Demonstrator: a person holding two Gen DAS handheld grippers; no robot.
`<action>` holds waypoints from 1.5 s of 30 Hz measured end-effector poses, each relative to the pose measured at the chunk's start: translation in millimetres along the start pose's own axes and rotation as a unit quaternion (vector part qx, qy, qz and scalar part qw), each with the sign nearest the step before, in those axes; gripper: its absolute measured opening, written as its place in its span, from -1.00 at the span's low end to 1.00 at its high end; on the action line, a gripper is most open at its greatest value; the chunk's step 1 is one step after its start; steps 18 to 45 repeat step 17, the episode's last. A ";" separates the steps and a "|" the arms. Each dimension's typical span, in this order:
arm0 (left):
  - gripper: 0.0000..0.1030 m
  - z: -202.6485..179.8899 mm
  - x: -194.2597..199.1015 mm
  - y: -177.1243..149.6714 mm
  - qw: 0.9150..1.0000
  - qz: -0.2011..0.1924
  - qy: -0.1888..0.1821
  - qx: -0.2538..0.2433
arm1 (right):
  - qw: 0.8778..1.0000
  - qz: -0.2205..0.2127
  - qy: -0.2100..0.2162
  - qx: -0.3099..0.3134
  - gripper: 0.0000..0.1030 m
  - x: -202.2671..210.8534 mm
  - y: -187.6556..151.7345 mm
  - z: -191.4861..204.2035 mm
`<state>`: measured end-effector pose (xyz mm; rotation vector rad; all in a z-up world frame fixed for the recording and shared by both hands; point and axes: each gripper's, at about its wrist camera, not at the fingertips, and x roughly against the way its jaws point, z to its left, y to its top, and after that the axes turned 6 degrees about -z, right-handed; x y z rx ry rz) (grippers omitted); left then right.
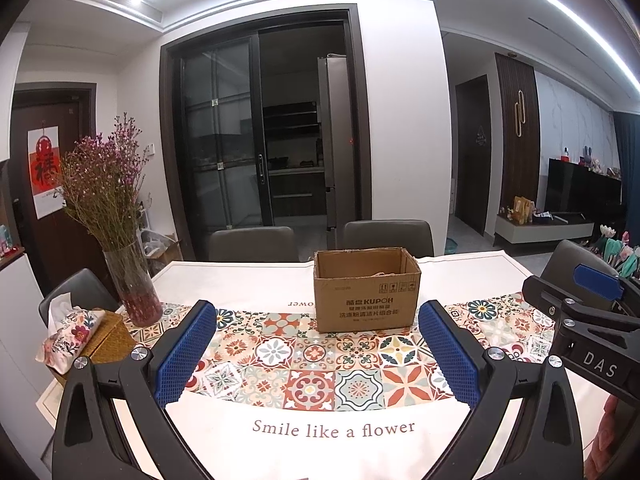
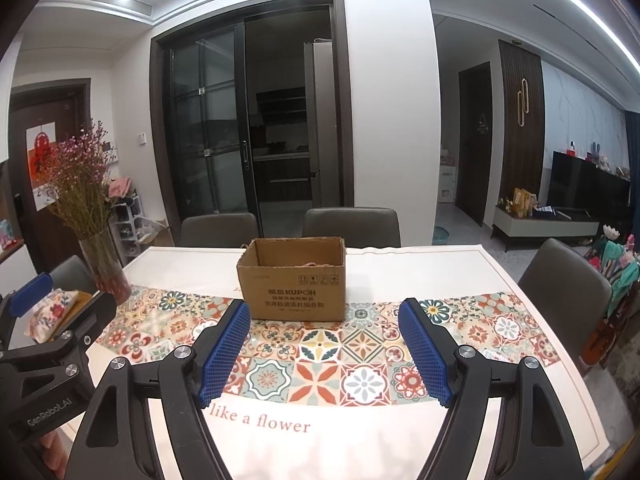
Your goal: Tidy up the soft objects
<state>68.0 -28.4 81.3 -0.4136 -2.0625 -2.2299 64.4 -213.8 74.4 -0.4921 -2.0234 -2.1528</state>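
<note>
Scanning left to right on the left wrist view: floral tissue pouch (image 1: 68,332) on a woven box at the table's left edge, glass vase (image 1: 134,284) of dried pink flowers just beside it, then the open cardboard box (image 1: 366,294) standing on the patterned tile strip of the tablecloth (image 1: 280,364), past mid-table toward the far chairs. Left gripper (image 1: 318,314) has jaws spread wide, nothing between the blue pads, tips short of the box. Right gripper's body enters at the right edge of this view with one blue pad showing, and a bit of the person's hand under it.

Right wrist view: left gripper's body shows at the far left edge, in front of the tissue pouch (image 2: 50,312); vase (image 2: 106,266) behind it. Cardboard box (image 2: 294,284) sits left of centre here, upright, flaps open. Right gripper (image 2: 324,306) also stands wide and empty, pads apart over the tile strip, box just beyond the left finger.

Only this view gives a grey chair (image 2: 568,280) at the table's right side in full; the left view catches just its top. Inside the box something pale is barely visible in both views; cannot tell what. No soft item identifiable on the tabletop apart from the tissue pouch.
</note>
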 end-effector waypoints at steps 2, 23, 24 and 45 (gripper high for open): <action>1.00 -0.3 0.4 -0.1 1.000 0.000 -0.001 -0.001 | 1.000 0.001 -0.001 0.000 0.50 0.3 0.0 0.3; 1.00 1.5 -0.1 -2.4 1.000 0.002 -0.005 0.001 | 1.000 0.003 -0.008 0.000 0.50 2.6 -0.9 0.2; 1.00 1.5 -0.1 -2.4 1.000 0.002 -0.005 0.001 | 1.000 0.003 -0.008 0.000 0.50 2.6 -0.9 0.2; 1.00 1.5 -0.1 -2.4 1.000 0.002 -0.005 0.001 | 1.000 0.003 -0.008 0.000 0.50 2.6 -0.9 0.2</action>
